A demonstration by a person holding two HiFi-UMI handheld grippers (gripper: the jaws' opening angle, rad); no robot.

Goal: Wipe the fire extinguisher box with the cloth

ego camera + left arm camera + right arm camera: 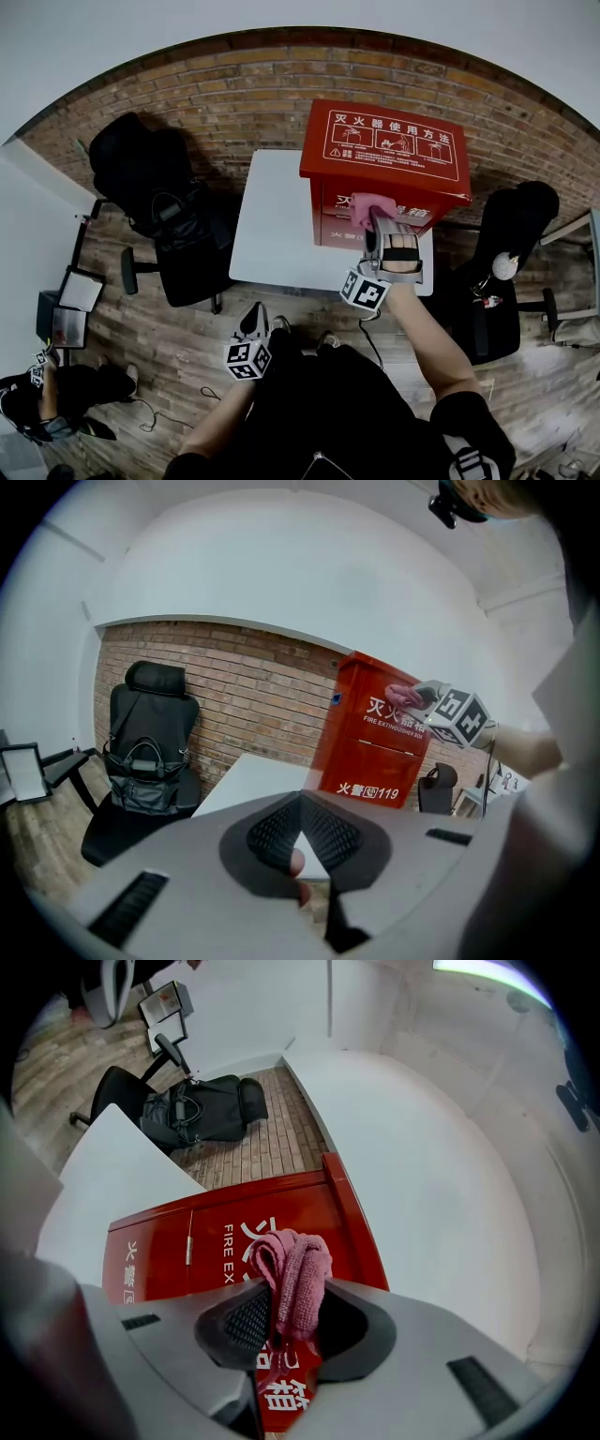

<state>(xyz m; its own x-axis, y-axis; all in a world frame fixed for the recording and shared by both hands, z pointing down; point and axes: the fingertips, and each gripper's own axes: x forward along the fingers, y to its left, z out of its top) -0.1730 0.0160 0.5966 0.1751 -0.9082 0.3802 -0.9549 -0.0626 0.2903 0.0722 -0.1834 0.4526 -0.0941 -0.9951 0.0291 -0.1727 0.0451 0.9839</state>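
On the white table, I'm holding the pink cloth, clamped in my right gripper, against the closed fire extinguisher box. My left gripper is hanging closed and empty.

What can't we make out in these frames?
- Head view: where the cloth meets the fire extinguisher box front, covered by the right tool.
- Right gripper view: lower box lettering, behind cloth and tool body.
- All views: box contents, box shut.
- Left gripper view: dirt on the box, too small.
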